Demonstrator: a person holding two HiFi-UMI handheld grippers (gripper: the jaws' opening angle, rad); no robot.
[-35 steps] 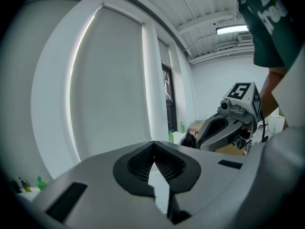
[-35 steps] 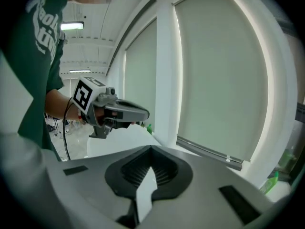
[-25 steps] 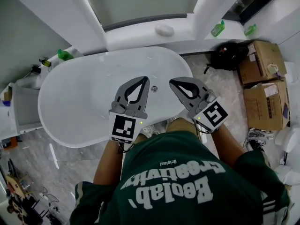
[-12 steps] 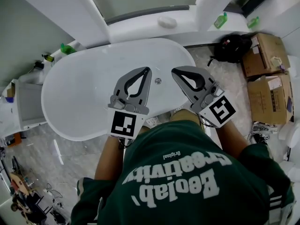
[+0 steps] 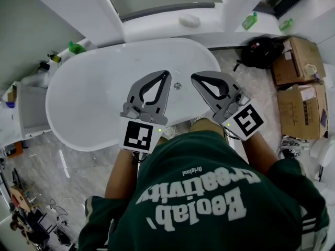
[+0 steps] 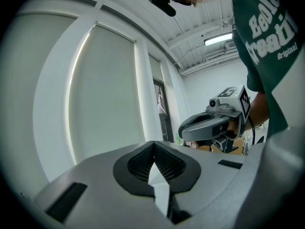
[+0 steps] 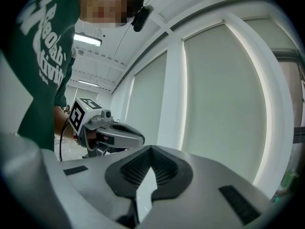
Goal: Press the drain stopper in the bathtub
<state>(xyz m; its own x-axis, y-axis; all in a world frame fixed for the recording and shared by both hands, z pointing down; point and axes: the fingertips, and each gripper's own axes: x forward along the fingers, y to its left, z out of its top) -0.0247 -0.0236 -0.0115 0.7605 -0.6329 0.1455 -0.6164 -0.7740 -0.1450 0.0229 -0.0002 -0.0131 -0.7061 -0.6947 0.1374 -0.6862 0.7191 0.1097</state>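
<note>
- The left gripper (image 5: 166,74) hangs over the near side of the white bathtub (image 5: 86,101). Its fingers (image 6: 97,182) are pressed together at the tips, with nothing between them.
- The right gripper (image 5: 194,78) is just beside it. Its fingers (image 7: 217,185) also meet tip to tip and are empty.
- The drain stopper (image 5: 178,86) sits in the tub floor towards the right end. In the head view it shows between the two grippers' tips.
- Both gripper views look towards the tall window panels, each with the other gripper off to one side.
- A green bottle (image 5: 250,21) stands on the ledge behind the tub.
- A black bag (image 5: 259,51) and cardboard boxes (image 5: 294,61) lie on the floor to the right.
</note>
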